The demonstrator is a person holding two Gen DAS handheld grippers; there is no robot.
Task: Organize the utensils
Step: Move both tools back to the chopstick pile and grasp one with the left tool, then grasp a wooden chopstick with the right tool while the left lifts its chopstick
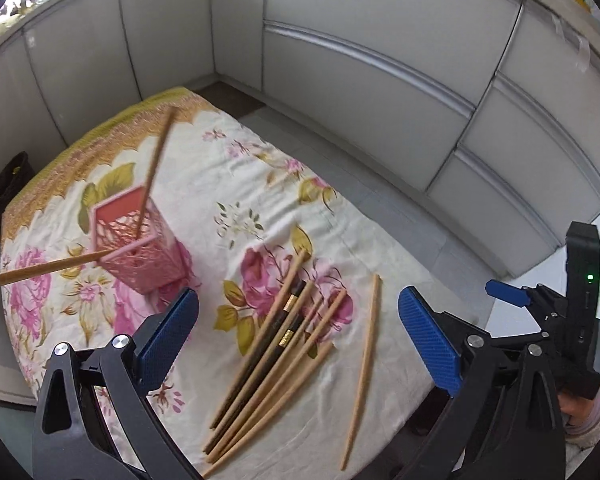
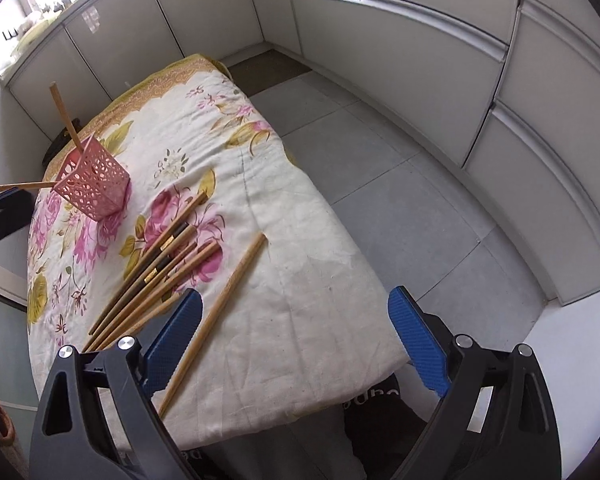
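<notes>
A pink lattice holder (image 1: pixel 138 246) stands on the floral tablecloth (image 1: pixel 228 184) and holds two wooden chopsticks, one upright (image 1: pixel 156 164), one leaning out to the left (image 1: pixel 48 270). A pile of several wooden and dark chopsticks (image 1: pixel 276 344) lies on the cloth, with a single chopstick (image 1: pixel 364 368) to its right. My left gripper (image 1: pixel 298 340) is open and empty above the pile. My right gripper (image 2: pixel 296 344) is open and empty over the table's near edge, with the single chopstick (image 2: pixel 220 312) by its left finger. The holder (image 2: pixel 94 182) and pile (image 2: pixel 156 264) show in the right wrist view.
Grey cabinet fronts (image 1: pixel 380 80) run behind and to the right of the table. A tiled floor (image 2: pixel 400 184) lies right of the table. A dark bin (image 1: pixel 10 184) sits beyond the far left corner. The right gripper (image 1: pixel 540 308) shows at the left view's right edge.
</notes>
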